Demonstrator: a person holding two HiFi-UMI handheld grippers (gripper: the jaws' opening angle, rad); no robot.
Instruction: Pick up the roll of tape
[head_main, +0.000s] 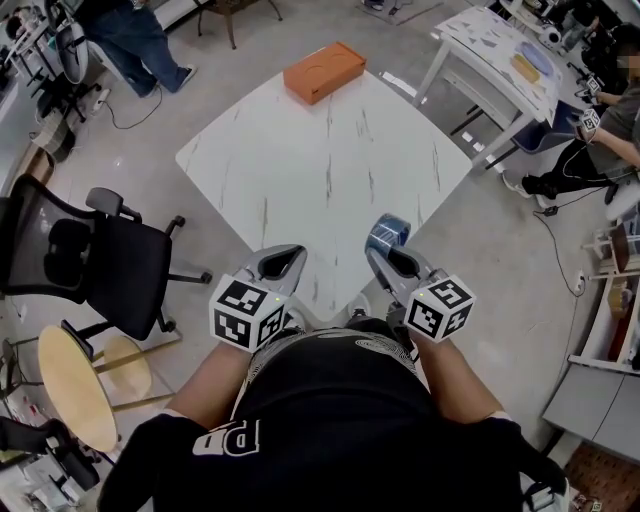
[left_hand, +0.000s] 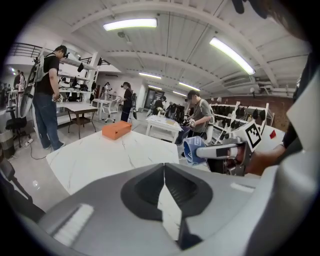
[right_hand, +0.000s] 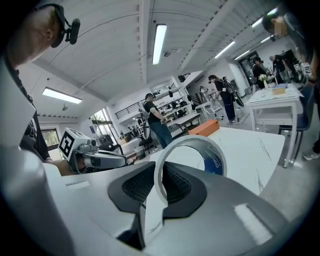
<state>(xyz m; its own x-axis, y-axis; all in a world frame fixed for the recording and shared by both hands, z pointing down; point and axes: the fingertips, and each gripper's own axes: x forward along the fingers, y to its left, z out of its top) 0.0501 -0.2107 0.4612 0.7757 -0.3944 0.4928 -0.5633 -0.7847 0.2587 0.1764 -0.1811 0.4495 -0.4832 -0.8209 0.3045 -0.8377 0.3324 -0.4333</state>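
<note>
My right gripper (head_main: 384, 246) is shut on the roll of tape (head_main: 387, 232), a blue roll with a white rim, held upright above the near corner of the white marble table (head_main: 330, 170). In the right gripper view the roll of tape (right_hand: 192, 162) stands on edge between the jaws, its ring rising above them. The left gripper view shows the same roll of tape (left_hand: 193, 151) off to the right, clear of the tabletop. My left gripper (head_main: 283, 262) hangs beside it at the table's near edge, shut with nothing between its jaws.
An orange box (head_main: 323, 71) lies at the table's far corner. A black office chair (head_main: 95, 260) and a round wooden stool (head_main: 70, 385) stand to my left. A second white table (head_main: 500, 55) and seated people are at the right; one person stands at the far left.
</note>
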